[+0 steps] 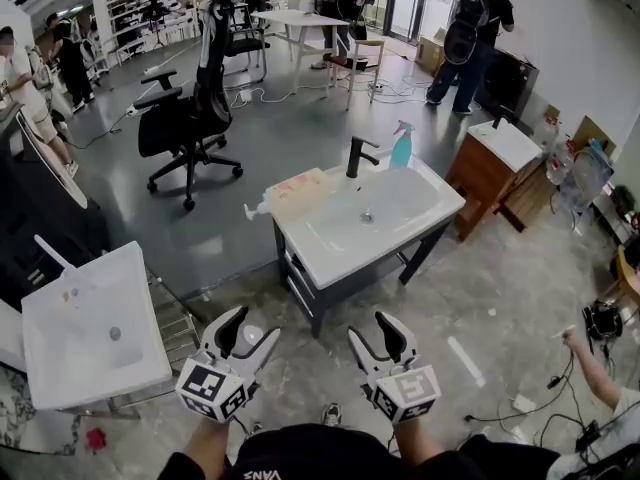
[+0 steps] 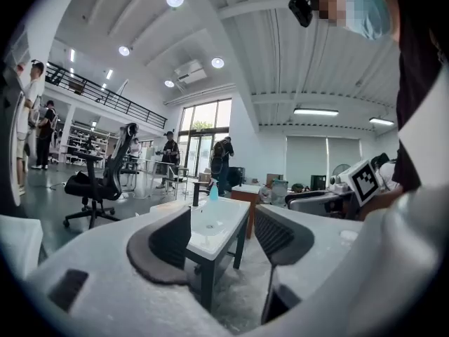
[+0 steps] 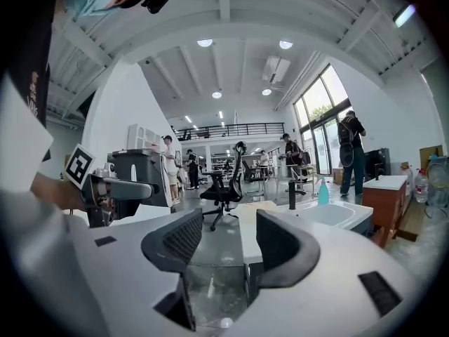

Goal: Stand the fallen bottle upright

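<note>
A pale pump bottle (image 1: 295,192) lies on its side on the left end of the white sink counter (image 1: 330,258), nozzle pointing left. A blue spray bottle (image 1: 402,146) stands upright beside the black faucet (image 1: 357,156). My left gripper (image 1: 250,330) and right gripper (image 1: 375,333) hover low in the head view, well short of the counter, both open with nothing between the jaws. In the left gripper view the left gripper (image 2: 223,232) frames the sink counter (image 2: 219,225) and the spray bottle (image 2: 213,192). Through the right gripper (image 3: 223,239) the counter (image 3: 330,215) appears to the right.
A second white sink (image 1: 60,363) stands at the near left. A black office chair (image 1: 190,108) is behind the counter, a wooden vanity (image 1: 495,168) to its right. Cables and a person's arm (image 1: 595,368) lie on the floor at the right. Several people stand far back.
</note>
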Action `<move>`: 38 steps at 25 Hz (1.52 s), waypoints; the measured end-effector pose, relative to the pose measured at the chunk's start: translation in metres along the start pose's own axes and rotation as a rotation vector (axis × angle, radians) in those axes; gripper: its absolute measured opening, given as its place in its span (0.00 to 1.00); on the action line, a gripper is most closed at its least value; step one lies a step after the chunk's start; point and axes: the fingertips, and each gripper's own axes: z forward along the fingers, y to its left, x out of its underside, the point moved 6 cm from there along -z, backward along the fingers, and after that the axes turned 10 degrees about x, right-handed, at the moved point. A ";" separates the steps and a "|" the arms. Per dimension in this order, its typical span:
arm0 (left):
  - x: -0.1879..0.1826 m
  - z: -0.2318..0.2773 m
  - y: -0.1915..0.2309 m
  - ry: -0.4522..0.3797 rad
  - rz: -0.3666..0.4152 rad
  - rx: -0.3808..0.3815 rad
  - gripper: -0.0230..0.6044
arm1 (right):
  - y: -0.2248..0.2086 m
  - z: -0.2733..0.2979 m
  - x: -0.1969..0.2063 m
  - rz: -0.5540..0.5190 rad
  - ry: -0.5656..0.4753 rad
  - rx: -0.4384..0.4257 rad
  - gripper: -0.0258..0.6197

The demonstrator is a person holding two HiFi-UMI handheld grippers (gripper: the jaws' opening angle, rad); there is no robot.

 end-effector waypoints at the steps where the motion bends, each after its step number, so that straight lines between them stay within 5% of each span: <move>1: 0.000 0.008 -0.003 -0.005 -0.011 -0.018 0.48 | -0.011 0.001 0.001 0.000 0.007 -0.011 0.39; 16: 0.008 0.074 0.010 -0.017 -0.113 -0.127 0.49 | -0.081 0.047 0.005 -0.012 0.064 -0.106 0.40; 28: 0.007 0.153 0.151 -0.014 -0.176 -0.073 0.50 | -0.094 0.191 -0.019 -0.049 0.069 -0.071 0.40; 38: 0.032 0.192 0.253 0.002 -0.357 -0.057 0.50 | -0.089 0.299 -0.026 -0.080 0.103 -0.063 0.40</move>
